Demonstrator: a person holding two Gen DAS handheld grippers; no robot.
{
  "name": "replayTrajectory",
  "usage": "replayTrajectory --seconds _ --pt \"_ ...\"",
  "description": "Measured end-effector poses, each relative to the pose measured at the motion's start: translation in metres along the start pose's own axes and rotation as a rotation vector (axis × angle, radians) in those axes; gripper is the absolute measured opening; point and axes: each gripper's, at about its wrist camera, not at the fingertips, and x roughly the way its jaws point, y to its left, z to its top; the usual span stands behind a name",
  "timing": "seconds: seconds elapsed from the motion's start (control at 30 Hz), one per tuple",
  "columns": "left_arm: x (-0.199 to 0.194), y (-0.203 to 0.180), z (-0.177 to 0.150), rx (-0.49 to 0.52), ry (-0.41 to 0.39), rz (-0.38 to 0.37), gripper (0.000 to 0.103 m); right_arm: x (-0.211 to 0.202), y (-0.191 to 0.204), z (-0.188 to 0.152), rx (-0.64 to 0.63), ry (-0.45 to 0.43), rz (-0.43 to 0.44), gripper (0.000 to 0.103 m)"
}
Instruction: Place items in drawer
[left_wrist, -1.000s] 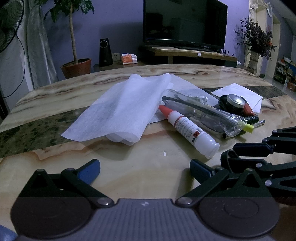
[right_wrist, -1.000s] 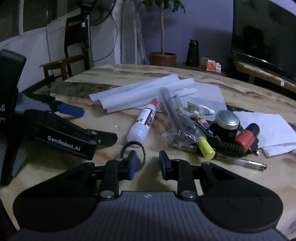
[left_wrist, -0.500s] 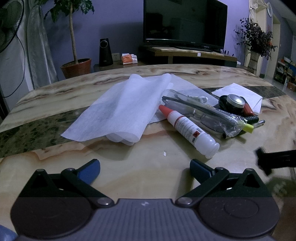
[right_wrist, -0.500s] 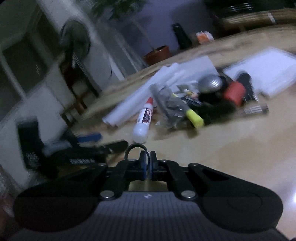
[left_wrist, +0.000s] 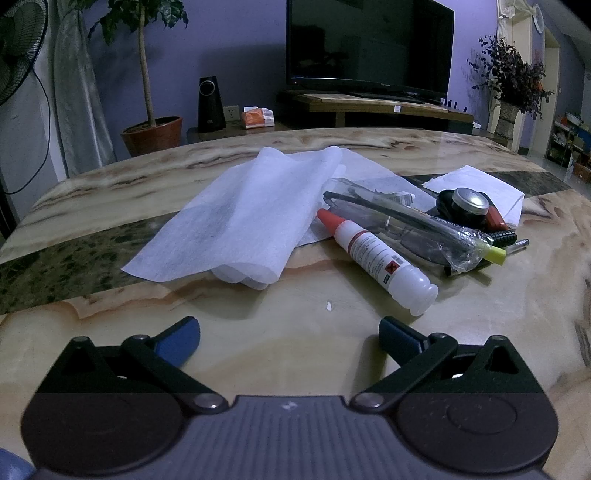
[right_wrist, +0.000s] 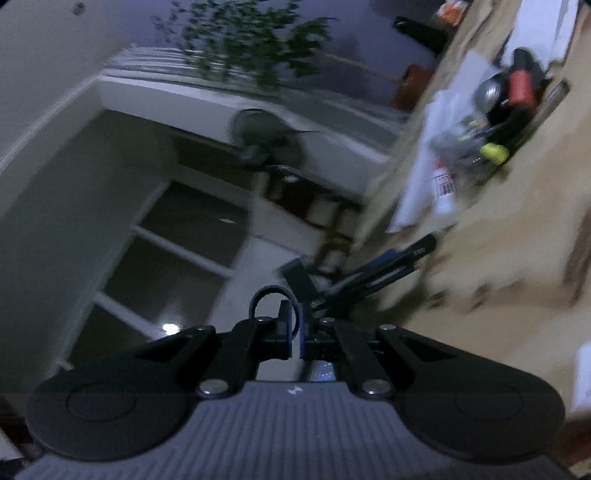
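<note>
Marble table (left_wrist: 517, 295) w/ tissue (left_wrist: 240, 221), glue bottle (left_wrist: 376, 254)

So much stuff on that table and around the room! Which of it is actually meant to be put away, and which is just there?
Being put away:
- black ring, pinched in the right gripper
- glue bottle
- bagged glasses
- round tin
- yellow-capped marker

Probably just there:
- white sheets
- television
- potted tree
- fan

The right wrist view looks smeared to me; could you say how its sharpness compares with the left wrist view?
Right wrist view: tilted and motion-blurred, only the right hand-held gripper and its black ring fairly crisp. Left wrist view: dim but sharp, glue bottle label visible, fisheye bending the table edge.
</note>
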Motion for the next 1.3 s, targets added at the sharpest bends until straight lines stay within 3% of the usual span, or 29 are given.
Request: replayTrajectory --seconds 0.07,0.13,0.27,0.37,0.47,0.63,0.87,0.93,1.3 --pt "0.000 0.000 0.000 0.000 0.000 0.000 0.103 -0.003 0.010 -0.007 -0.027 0.017 0.032 0.005" --pt "0.000 0.000 0.000 0.000 0.000 0.000 0.103 -0.006 0.024 -0.011 -0.139 0.030 -0.031 0.005" --pt "0.000 0.000 0.000 0.000 0.000 0.000 0.103 -0.008 0.046 -0.022 -0.403 0.019 -0.351 0.005" --pt "0.000 0.000 0.000 0.000 0.000 0.000 0.103 -0.003 0.046 -0.028 -0.570 0.022 -0.638 0.005" --pt "0.000 0.000 0.000 0.000 0.000 0.000 0.103 0.004 0.039 -0.033 -0.662 0.058 -0.789 0.005" --pt "0.000 0.000 0.000 0.000 0.000 0.000 0.103 0.007 0.024 -0.035 -0.654 0.105 -0.872 0.007" --pt "0.000 0.000 0.000 0.000 0.000 0.000 0.103 -0.013 0.024 -0.025 -0.557 -0.046 -0.820 0.015" --pt "0.000 0.000 0.000 0.000 0.000 0.000 0.103 -0.016 0.028 -0.025 -0.571 -0.078 -0.839 0.016" --pt "0.000 0.000 0.000 0.000 0.000 0.000 0.103 -0.009 0.021 -0.055 -0.636 -0.040 -0.912 0.016"
